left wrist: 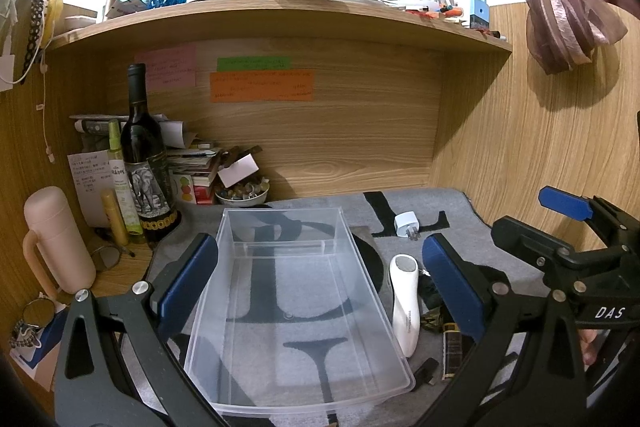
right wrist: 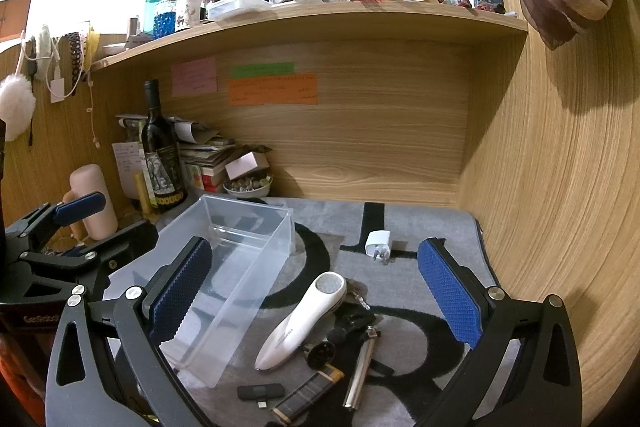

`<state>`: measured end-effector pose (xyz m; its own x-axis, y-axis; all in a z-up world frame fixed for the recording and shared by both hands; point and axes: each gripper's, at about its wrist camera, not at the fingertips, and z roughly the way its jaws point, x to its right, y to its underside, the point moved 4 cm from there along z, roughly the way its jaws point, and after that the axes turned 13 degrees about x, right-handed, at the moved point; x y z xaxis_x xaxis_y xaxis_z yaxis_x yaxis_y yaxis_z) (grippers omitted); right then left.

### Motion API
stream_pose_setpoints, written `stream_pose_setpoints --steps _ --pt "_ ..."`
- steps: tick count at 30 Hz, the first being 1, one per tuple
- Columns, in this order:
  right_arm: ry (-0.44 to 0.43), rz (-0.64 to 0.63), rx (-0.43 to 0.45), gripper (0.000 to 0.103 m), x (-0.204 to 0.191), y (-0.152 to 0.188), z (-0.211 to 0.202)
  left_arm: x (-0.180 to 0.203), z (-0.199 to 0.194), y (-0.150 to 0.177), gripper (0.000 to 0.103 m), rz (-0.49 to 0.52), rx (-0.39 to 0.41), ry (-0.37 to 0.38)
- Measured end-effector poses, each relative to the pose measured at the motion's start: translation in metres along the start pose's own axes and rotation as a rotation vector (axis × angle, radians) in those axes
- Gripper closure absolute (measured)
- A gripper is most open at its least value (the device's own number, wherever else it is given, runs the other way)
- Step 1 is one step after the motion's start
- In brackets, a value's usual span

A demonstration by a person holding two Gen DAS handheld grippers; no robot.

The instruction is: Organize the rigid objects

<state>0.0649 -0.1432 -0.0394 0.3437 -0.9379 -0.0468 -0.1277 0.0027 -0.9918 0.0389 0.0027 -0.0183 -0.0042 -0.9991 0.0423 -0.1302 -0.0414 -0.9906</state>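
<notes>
A clear plastic bin (left wrist: 296, 311) lies empty on the grey mat; it also shows in the right wrist view (right wrist: 240, 263). My left gripper (left wrist: 320, 283) is open, its jaws either side of the bin, above it. My right gripper (right wrist: 316, 295) is open and empty over a white handheld device (right wrist: 304, 319), which also shows in the left wrist view (left wrist: 405, 303). Beside the device lie keys (right wrist: 354, 293), a watch (right wrist: 316, 371), a metal cylinder (right wrist: 362, 373) and a small black dongle (right wrist: 260, 392). A white plug adapter (right wrist: 378, 244) lies farther back, also in the left wrist view (left wrist: 406, 224).
A wine bottle (left wrist: 146, 163), a pink flask (left wrist: 56, 239), tubes, a paper stack and a bowl of small items (left wrist: 242, 191) crowd the back left corner. A cluttered wooden shelf (left wrist: 280, 15) hangs overhead. A wood wall (right wrist: 560, 207) bounds the right side.
</notes>
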Motion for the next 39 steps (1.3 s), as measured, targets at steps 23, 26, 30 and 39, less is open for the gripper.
stream_pose_setpoints --steps 23,26,30,39 --pt "-0.006 0.006 -0.065 0.014 0.015 0.012 0.021 -0.046 0.023 0.002 0.023 0.011 -0.139 -0.015" --pt "0.019 0.018 -0.087 0.019 0.026 0.016 0.026 -0.063 0.033 0.008 0.03 0.014 -0.207 -0.037" --pt "0.053 0.042 -0.121 0.022 0.043 0.022 0.033 -0.082 0.045 0.019 0.037 0.035 -0.291 -0.068" --pt "0.101 0.038 -0.236 0.029 0.059 0.048 0.053 -0.109 0.071 0.061 0.057 -0.036 -0.519 -0.022"
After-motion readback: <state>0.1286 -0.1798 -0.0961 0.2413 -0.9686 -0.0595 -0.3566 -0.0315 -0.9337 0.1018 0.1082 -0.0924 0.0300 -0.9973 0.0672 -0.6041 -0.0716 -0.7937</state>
